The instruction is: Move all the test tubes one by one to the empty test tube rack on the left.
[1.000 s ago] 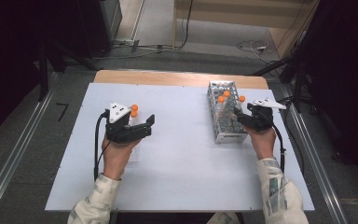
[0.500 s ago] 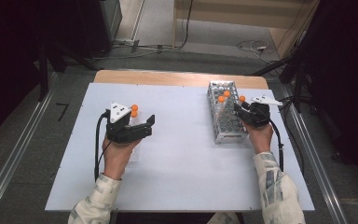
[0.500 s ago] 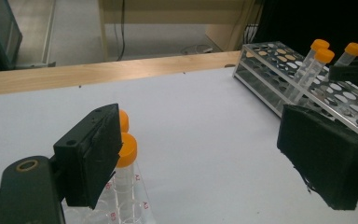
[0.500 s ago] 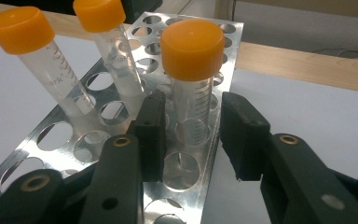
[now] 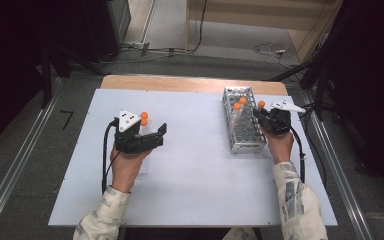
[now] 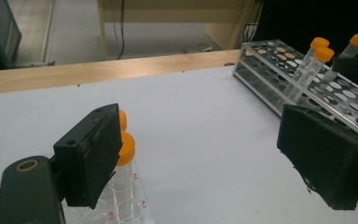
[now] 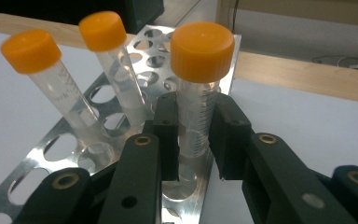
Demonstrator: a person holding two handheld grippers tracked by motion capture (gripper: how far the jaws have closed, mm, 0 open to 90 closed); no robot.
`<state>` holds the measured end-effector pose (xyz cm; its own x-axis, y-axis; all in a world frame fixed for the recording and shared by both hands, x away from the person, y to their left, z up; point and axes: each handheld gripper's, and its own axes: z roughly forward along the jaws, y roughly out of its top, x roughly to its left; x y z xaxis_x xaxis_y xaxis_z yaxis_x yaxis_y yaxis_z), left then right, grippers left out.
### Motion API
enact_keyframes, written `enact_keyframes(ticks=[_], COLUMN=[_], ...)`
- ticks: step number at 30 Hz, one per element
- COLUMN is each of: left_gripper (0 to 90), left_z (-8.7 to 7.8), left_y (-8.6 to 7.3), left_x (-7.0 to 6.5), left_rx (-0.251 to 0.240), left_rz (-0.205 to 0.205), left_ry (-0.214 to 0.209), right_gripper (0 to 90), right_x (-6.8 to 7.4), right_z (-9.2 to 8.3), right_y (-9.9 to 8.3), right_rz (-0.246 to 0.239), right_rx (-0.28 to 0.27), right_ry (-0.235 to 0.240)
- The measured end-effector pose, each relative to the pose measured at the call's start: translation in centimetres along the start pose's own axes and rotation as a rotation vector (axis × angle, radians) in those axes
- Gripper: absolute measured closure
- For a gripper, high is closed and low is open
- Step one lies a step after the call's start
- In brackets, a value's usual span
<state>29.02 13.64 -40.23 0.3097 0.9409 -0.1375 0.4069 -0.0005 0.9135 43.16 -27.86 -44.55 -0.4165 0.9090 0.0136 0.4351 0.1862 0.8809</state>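
Right gripper view: right tongs (image 7: 193, 140) have just been closing, now clamped on clear plastic tube with orange screw cap (image 7: 198, 79), gripped on barrel below cap, upright, at edge of perforated metal tube rack (image 7: 74, 154) on white desk (image 5: 195, 165). Tube judged light, stiff, smooth and slippery; barrel just under cap best hold. Count: two more orange-capped tubes (image 7: 56, 79) leaning in rack; two more in clear plastic holder (image 6: 126, 205) by left tongs (image 6: 200, 154), which gape wide, holding nothing.
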Motion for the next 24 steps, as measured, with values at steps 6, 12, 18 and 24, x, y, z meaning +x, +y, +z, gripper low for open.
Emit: enact_keyframes(ticks=[6, 12, 18, 24], left_gripper=[14.2, 14.2, 14.2, 14.2], left_z=[-0.1, -0.1, -0.1, -0.1], left_y=[0.0, 0.0, 0.0, 0.0], left_x=[0.1, 0.1, 0.1, 0.1], left_rx=[-0.002, -0.001, -0.001, -0.002], left_rz=[0.002, 0.001, 0.002, 0.002], left_ry=[0.001, 0.001, 0.001, -0.001], right_gripper=[71.6, 71.7, 71.9, 71.8], right_x=[0.5, 0.5, 0.8, 1.2], right_z=[-0.8, -1.5, -3.0, -4.4], right_y=[1.2, 2.0, 2.7, 3.0], right_rz=[-0.017, -0.011, -0.004, -0.009], right_rx=[-0.021, -0.041, -0.077, -0.092], right_ry=[-0.016, -0.021, -0.019, 0.013])
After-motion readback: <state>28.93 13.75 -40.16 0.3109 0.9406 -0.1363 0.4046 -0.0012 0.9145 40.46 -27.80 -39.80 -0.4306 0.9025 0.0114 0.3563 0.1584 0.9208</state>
